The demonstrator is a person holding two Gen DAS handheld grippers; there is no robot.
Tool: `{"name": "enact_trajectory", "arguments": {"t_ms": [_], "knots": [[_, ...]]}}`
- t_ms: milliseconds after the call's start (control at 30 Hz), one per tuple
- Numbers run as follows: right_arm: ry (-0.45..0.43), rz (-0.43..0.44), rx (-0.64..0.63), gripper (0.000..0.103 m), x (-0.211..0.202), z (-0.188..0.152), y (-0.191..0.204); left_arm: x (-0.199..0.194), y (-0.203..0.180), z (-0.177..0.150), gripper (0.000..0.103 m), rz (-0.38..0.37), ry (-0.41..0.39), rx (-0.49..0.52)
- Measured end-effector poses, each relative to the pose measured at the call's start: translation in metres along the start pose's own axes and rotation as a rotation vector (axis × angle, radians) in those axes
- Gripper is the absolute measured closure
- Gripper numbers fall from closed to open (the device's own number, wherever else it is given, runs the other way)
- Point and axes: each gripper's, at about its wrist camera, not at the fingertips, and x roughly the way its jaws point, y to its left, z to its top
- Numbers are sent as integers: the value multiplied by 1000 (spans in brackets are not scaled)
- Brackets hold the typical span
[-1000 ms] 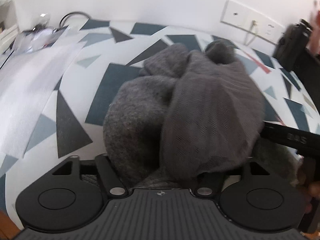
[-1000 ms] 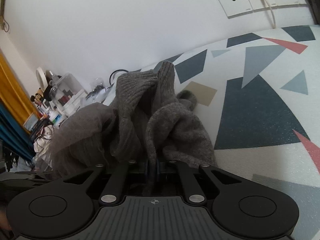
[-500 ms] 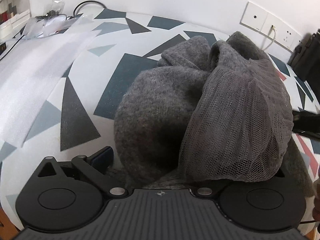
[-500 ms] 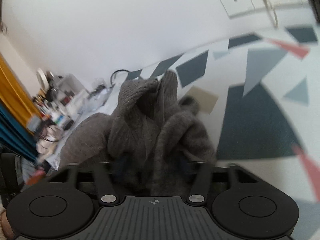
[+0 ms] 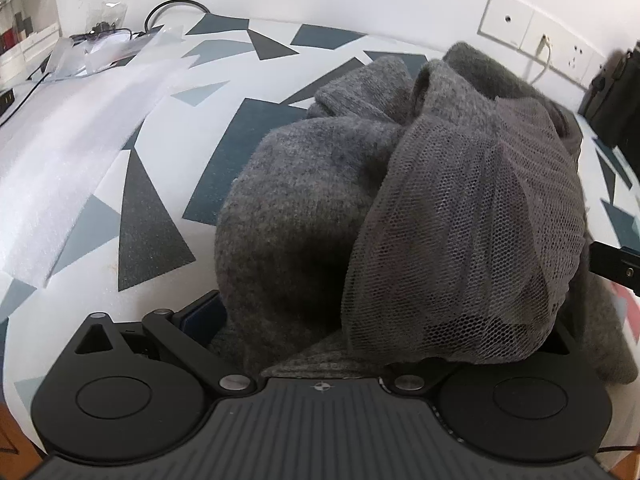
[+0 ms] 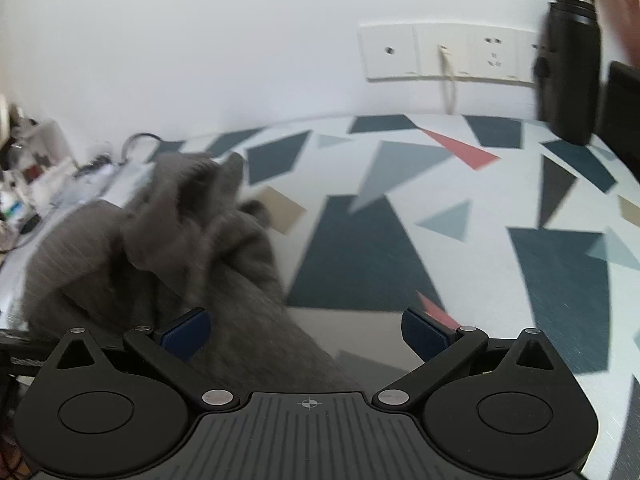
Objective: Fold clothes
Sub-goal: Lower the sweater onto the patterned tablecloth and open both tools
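Both claws stand wide open with nothing gripped, the right claw [image 6: 306, 330] having just spread its jaws. The left claw [image 5: 360, 320] straddles the grey knit [image 5: 296, 216], which lies heaped on the worktop [image 5: 152, 216], apparently let go for a better hold.

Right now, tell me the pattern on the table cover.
The table cover is white with scattered dark blue, grey and red triangles; the right wrist view shows it best.

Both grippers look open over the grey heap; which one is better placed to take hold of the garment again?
Left, probably. The left gripper is open with the grey garment bulging between its fingers. The right gripper, whose jaws have just been opening, has cloth only beside its left finger.
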Motion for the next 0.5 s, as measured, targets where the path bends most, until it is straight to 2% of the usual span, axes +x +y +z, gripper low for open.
{"name": "enact_trajectory", "arguments": {"t_ms": [500], "knots": [[156,-53,-55,1,30,-5,13,-1,-2,-4,0,8,1,-2]]}}
